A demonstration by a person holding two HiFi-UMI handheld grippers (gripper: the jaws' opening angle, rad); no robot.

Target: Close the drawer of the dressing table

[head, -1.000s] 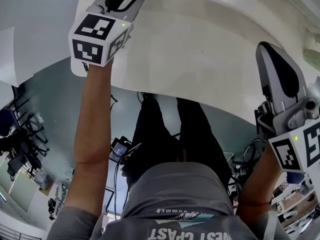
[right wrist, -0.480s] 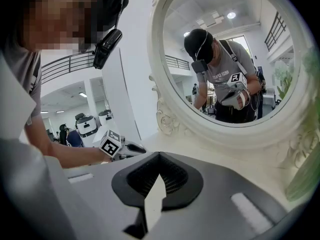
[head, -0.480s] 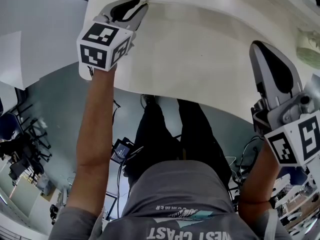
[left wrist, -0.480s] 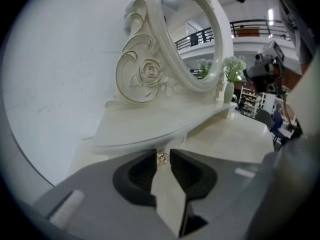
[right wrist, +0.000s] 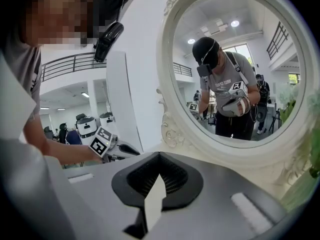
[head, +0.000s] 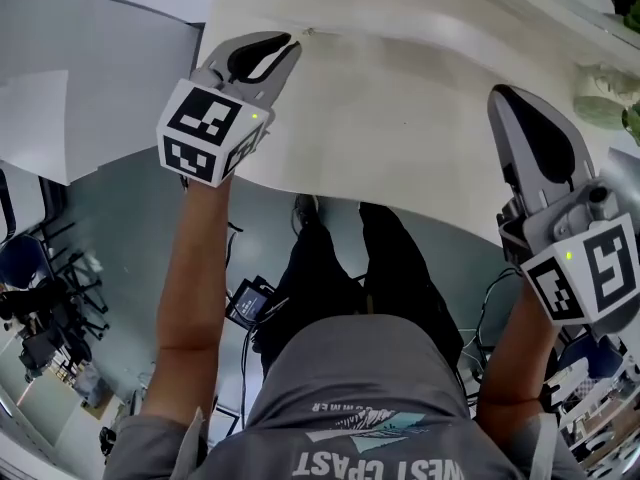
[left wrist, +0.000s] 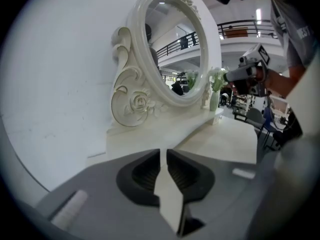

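Nearest are the person's grey shirt [head: 370, 398] and dark trouser legs [head: 340, 268], standing close up to the dressing table [head: 400, 118], whose cream top sweeps left to right across the head view. Both tools are held out over that top, well apart from each other: the left gripper [head: 285, 46] near its left end and the right gripper [head: 512, 108] towards its right end. Each has its jaws brought together tip to tip with nothing between them, as each gripper's own view shows plainly. The drawer shows in none of the views (it would sit under the near edge of the top, which overhangs and hides the front), so I cannot tell whether it is out or in. My reading is that the push is either done or not being made at this moment, since neither gripper is down at the front. If the drawer is out, the next move calls for lowering a closed gripper to its face and pushing squarely, away from the body. Its front should face the person, with its long axis along the table's near edge. It would travel towards the oval mirror [right wrist: 240, 69] at the back, beside which stands a small vase [left wrist: 214, 100].
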